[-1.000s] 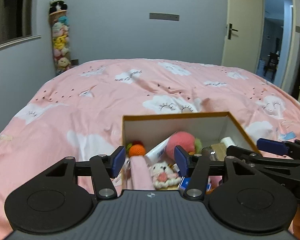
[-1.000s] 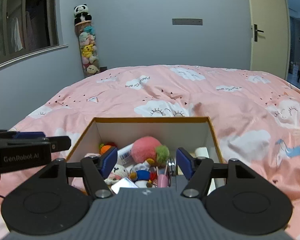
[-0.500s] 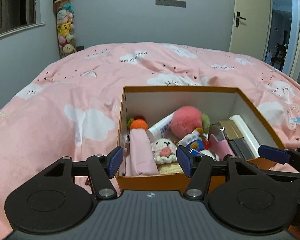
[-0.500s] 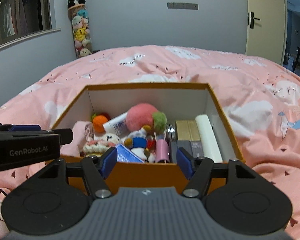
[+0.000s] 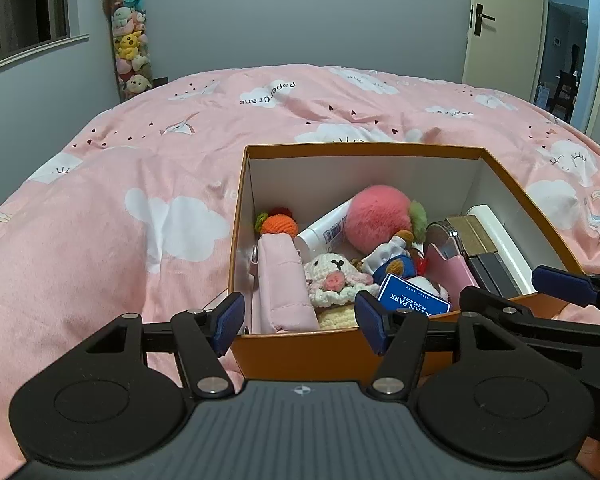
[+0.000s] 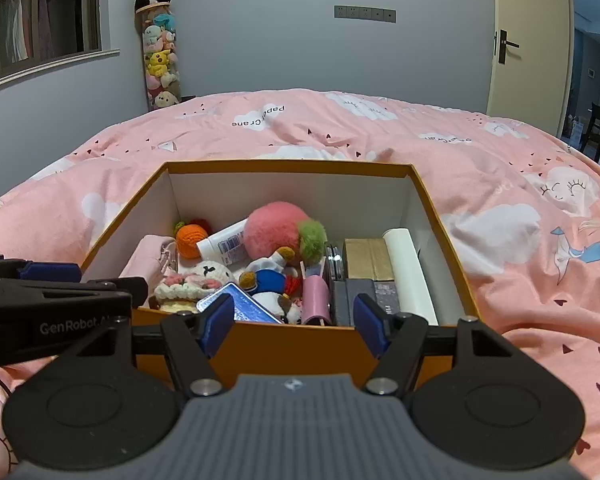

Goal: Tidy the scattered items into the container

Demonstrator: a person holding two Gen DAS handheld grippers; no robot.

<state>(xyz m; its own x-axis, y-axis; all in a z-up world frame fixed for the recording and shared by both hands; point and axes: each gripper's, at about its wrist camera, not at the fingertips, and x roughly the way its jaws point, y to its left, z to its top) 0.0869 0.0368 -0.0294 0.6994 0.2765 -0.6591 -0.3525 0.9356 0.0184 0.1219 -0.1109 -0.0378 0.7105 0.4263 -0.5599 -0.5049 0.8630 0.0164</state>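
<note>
Now, orange box (image 6: pixel 300 344) full on pink bed (image 5: pixel 140 184), left gripper (image 5: pixel 300 322) and right gripper (image 6: pixel 296 318) released, empty

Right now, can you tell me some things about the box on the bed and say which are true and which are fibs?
1. The orange box sits on the pink bedspread. True.
2. The fluffy pink ball lies on the bedspread outside the box. False: it is inside the box.
3. The left hand-held gripper is squeezing the knitted lamb. False: its jaws are open and hold nothing.
4. The right hand-held gripper holds nothing. True.
5. A white tube lies in the box beside the pink ball. True.
</note>
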